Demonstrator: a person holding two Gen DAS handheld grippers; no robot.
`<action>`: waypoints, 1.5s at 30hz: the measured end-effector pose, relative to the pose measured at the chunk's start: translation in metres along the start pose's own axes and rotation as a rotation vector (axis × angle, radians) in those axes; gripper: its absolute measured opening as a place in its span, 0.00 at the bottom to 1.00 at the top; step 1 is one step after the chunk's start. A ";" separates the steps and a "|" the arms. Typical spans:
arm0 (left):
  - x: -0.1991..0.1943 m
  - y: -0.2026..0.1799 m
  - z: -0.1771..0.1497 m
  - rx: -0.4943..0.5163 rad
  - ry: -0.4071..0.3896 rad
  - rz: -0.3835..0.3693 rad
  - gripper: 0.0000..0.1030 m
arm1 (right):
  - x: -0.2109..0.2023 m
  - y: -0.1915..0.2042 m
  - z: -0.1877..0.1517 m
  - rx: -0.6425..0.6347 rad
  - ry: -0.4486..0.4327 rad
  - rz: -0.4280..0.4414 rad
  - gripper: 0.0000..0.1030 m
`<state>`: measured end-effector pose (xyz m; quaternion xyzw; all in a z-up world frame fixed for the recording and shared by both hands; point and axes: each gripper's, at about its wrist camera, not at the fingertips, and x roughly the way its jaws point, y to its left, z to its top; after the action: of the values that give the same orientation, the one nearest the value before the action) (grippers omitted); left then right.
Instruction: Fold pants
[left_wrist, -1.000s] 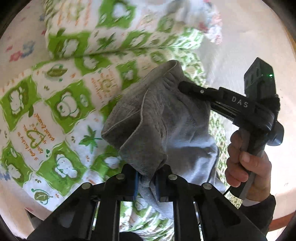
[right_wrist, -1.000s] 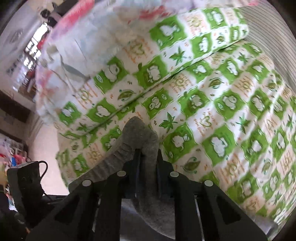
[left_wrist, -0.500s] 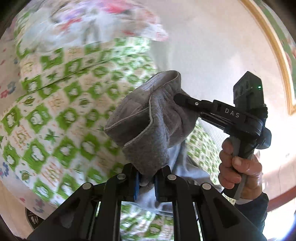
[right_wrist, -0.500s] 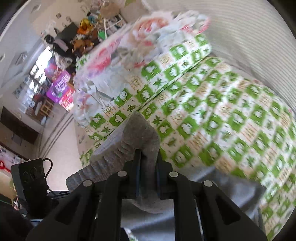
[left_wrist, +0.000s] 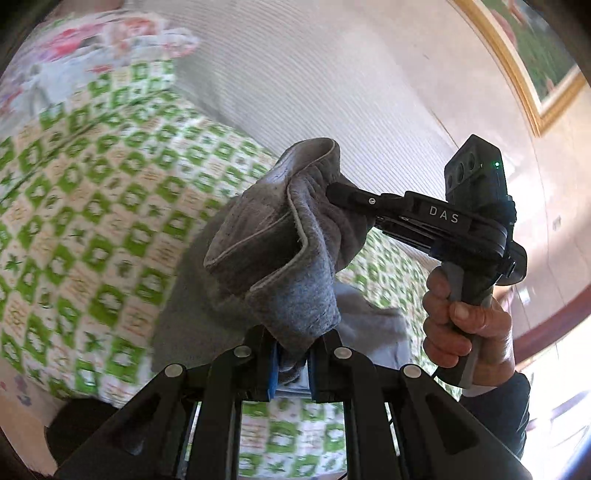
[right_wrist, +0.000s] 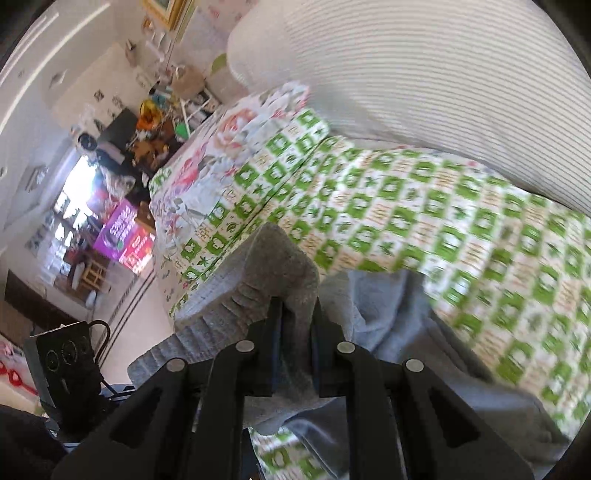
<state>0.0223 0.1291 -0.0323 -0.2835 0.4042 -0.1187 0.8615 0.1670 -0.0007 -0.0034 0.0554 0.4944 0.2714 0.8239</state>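
Both tools clamp the waistband of the grey pants (left_wrist: 280, 258), left tool (left_wrist: 291, 363), right tool (right_wrist: 297, 347), lifted above the bed (left_wrist: 92, 229); next, lay them flat

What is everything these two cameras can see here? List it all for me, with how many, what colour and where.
grey fleece pants: one, grey, lifted above the bed, waistband pinched at two spots.
green-and-white checked quilt: one, spread over the bed under the pants.
floral pink-and-white bedding: one, bunched at the quilt's far edge.
white striped headboard cushion: one, behind the quilt.
gold-framed picture: one, on the wall, upper right in the left view.
cluttered shelves: several mixed-colour items, too small to name, far side of the room.
left tongs: black, shut on the pants.
right tongs: black, shut on the pants.
person's hand: one, holding the right tongs' handle.
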 end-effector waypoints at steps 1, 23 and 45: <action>0.001 -0.007 -0.003 0.011 0.007 -0.006 0.10 | -0.011 -0.006 -0.005 0.011 -0.013 -0.004 0.13; 0.086 -0.107 -0.059 0.202 0.170 -0.012 0.10 | -0.104 -0.139 -0.096 0.212 -0.102 0.024 0.11; 0.111 -0.168 -0.121 0.489 0.227 -0.017 0.57 | -0.164 -0.198 -0.164 0.407 -0.228 -0.040 0.37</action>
<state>0.0057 -0.1030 -0.0656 -0.0553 0.4552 -0.2513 0.8524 0.0467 -0.2792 -0.0286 0.2408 0.4436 0.1417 0.8516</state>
